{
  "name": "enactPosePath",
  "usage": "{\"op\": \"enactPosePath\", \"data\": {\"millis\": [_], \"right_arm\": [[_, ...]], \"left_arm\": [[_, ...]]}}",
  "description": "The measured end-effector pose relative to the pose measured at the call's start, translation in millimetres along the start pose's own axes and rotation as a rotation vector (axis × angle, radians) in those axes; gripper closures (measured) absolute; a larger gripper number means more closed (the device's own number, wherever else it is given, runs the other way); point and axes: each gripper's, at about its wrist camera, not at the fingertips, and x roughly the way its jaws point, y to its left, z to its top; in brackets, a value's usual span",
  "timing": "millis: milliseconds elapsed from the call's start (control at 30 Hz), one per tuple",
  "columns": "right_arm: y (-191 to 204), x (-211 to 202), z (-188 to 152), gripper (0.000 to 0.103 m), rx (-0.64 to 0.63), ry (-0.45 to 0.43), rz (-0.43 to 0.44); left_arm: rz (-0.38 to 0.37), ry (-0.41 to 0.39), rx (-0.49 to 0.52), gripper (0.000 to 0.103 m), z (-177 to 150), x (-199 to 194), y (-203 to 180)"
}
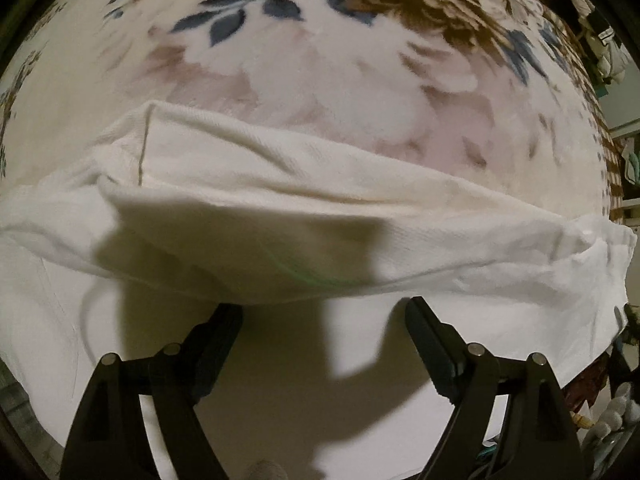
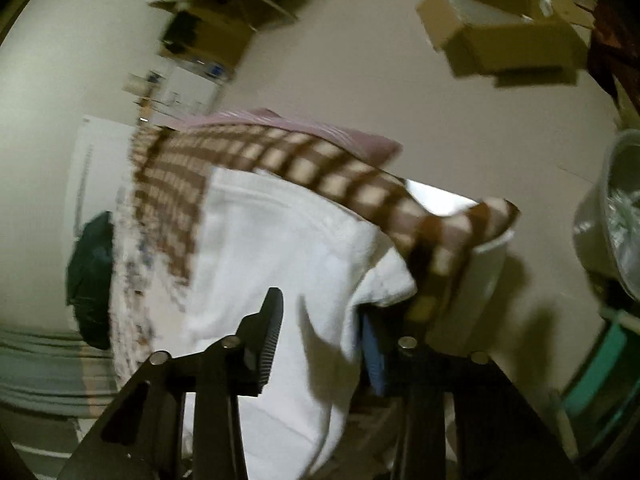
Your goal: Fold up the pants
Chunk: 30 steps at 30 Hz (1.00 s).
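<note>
White cloth: the pants point(image 1: 304, 208) lie on a flower-patterned blanket point(image 1: 320, 92) spread over a bed, one layer already lapped over another.
Long axis: runs side to side across the left wrist view, the folded edge bowing toward the camera.
Left gripper point(image 1: 322, 314): points down at the cloth, jaws spread wide, nothing between them; the folded edge sits just beyond the fingertips.
Right gripper point(image 2: 320, 332): jaws part-open, angled down at the pants' end near the bed's corner; white cloth lies between the fingers point(image 2: 272, 320), but the blurred view probably shows no pinch.
Nearer hand: the left, judged squarely over the fold's middle.
Edges: at the right the pants reach the blanket's checked border point(image 2: 320, 176), where the bed drops off to the floor point(image 2: 360, 60).
Open room: bare blanket beyond the fold gives space to carry the cloth forward; a cardboard box point(image 2: 504, 28) stands well apart.
</note>
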Motion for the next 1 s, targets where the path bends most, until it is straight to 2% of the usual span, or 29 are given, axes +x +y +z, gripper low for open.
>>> {"op": "enactPosePath", "data": {"millis": [67,100,133,267,400,500,567,600,633,667,767,833,900,933,967,1000], "right_arm": [[-2,8,1,0.06,0.018,0.017,0.05],[-6,15,4,0.055,0.039,0.036,0.057],[-11,21,6,0.046,0.062,0.049,0.067],[-20,36,14,0.041,0.128,0.036,0.159],[-5,52,18,0.041,0.067,0.041,0.244],[3,69,17,0.041,-0.009,0.047,0.195],[7,72,16,0.041,-0.015,0.03,0.198],[10,74,18,0.044,-0.024,0.041,0.189],[12,73,19,0.073,-0.033,0.044,0.177],[15,71,21,0.096,-0.034,0.042,0.153],[13,50,29,0.097,0.0,-0.016,0.132],[21,47,33,0.097,-0.037,-0.026,0.129],[21,53,33,0.096,-0.042,-0.006,0.125],[17,56,32,0.091,-0.034,0.017,0.138],[16,60,31,0.074,-0.026,0.037,0.139],[16,68,31,0.064,-0.011,0.073,0.146]], "left_arm": [[-0.01,0.0,0.002,0.013,-4,3,2],[-0.026,0.003,0.002,0.003,-3,6,1],[-0.042,0.008,0.004,0.0,-1,11,5],[0.03,0.03,0.016,0.0,2,23,-4],[0.035,0.027,-0.01,0.0,17,37,-12],[0.043,0.004,-0.006,0.0,16,39,-11],[0.046,-0.028,-0.001,0.0,6,33,-6],[0.046,-0.034,0.002,0.0,1,32,-5],[0.042,-0.033,0.006,0.0,-2,31,-3],[0.038,-0.031,0.004,0.0,-8,27,-10],[0.027,-0.025,-0.017,0.0,-14,12,-1],[0.019,-0.04,-0.027,0.0,-16,7,5],[0.046,-0.048,-0.045,0.0,-20,3,15],[0.042,-0.046,-0.058,0.0,-22,3,22],[0.042,-0.041,-0.075,0.0,-23,2,31],[0.051,-0.042,-0.095,0.0,-26,2,40]]}}
